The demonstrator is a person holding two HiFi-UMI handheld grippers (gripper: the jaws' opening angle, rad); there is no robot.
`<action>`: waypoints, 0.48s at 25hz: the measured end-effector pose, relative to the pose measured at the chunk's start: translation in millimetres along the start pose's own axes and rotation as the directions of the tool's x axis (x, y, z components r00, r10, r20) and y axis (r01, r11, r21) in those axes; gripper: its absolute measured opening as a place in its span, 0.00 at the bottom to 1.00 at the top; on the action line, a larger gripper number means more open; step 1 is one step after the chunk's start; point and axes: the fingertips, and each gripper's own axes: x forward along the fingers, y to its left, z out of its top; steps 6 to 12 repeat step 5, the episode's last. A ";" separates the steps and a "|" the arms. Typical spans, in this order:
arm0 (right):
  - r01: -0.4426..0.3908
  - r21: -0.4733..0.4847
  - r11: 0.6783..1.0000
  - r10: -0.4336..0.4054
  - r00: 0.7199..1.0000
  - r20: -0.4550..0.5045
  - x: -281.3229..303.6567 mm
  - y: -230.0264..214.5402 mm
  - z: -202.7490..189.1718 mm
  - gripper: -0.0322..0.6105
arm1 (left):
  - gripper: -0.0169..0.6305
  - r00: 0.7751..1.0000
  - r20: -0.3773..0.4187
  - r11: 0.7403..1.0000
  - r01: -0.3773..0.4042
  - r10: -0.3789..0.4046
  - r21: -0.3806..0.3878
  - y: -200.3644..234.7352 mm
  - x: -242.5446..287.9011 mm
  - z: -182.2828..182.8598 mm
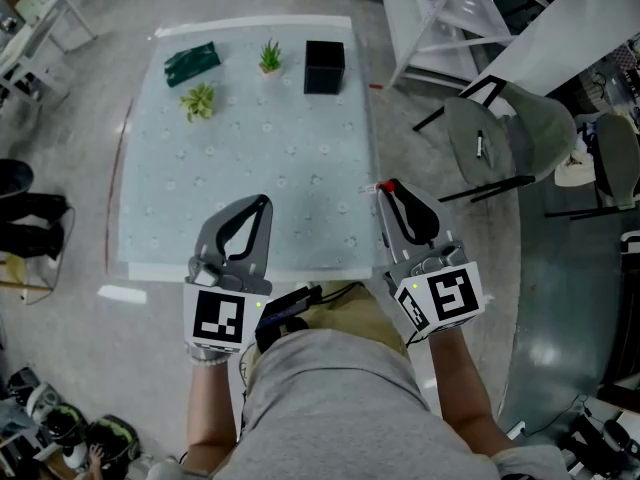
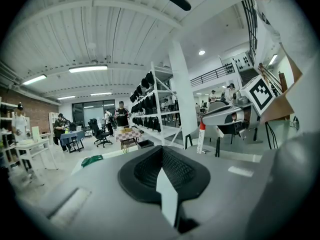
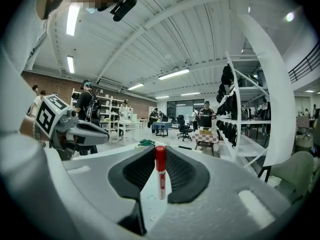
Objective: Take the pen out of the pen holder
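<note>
The black pen holder [image 1: 324,66] stands at the far side of the pale table [image 1: 250,158], right of the middle. My right gripper [image 1: 391,192] hovers over the table's near right edge, shut on a white pen with a red cap [image 3: 160,171]. The pen stands upright between the jaws, its cap [image 1: 386,185] just past the tips. In the left gripper view the same pen [image 2: 201,136] hangs below the right gripper [image 2: 226,117]. My left gripper [image 1: 262,202] is shut with nothing in it over the near edge. Its jaws [image 2: 161,153] meet at the tips.
Two small green plants [image 1: 270,58] [image 1: 199,100] and a dark green object [image 1: 191,62] sit on the far half of the table. A grey chair [image 1: 510,138] and white shelving [image 1: 440,18] stand to the right. People and furniture fill the room behind.
</note>
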 end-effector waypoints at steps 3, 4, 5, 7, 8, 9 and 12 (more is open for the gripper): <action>-0.002 -0.001 1.000 0.002 1.000 -0.001 0.8 -0.6 -0.3 0.15 | 0.04 1.000 -0.009 1.000 -0.001 0.001 0.004 0.3 0.4 -2.2; -0.003 -0.002 1.000 0.003 1.000 -0.001 1.0 -0.7 -0.3 0.15 | 0.04 1.000 -0.014 1.000 0.000 0.001 0.006 0.4 0.5 -3.7; -0.003 -0.002 1.000 0.003 1.000 -0.001 1.3 -0.9 -0.2 0.15 | 0.04 1.000 -0.019 1.000 0.000 0.000 0.009 0.5 0.6 -5.0; -0.003 -0.002 1.000 0.003 1.000 -0.001 1.3 -0.9 -0.2 0.15 | 0.04 1.000 -0.019 1.000 0.000 0.000 0.009 0.5 0.6 -5.0; -0.003 -0.002 1.000 0.003 1.000 -0.001 1.3 -0.9 -0.2 0.15 | 0.04 1.000 -0.019 1.000 0.000 0.000 0.009 0.5 0.6 -5.0; -0.003 -0.002 1.000 0.003 1.000 -0.001 1.3 -0.9 -0.2 0.15 | 0.04 1.000 -0.019 1.000 0.000 0.000 0.009 0.5 0.6 -5.0; -0.003 -0.002 1.000 0.003 1.000 -0.001 1.3 -0.9 -0.2 0.15 | 0.04 1.000 -0.019 1.000 0.000 0.000 0.009 0.5 0.6 -5.0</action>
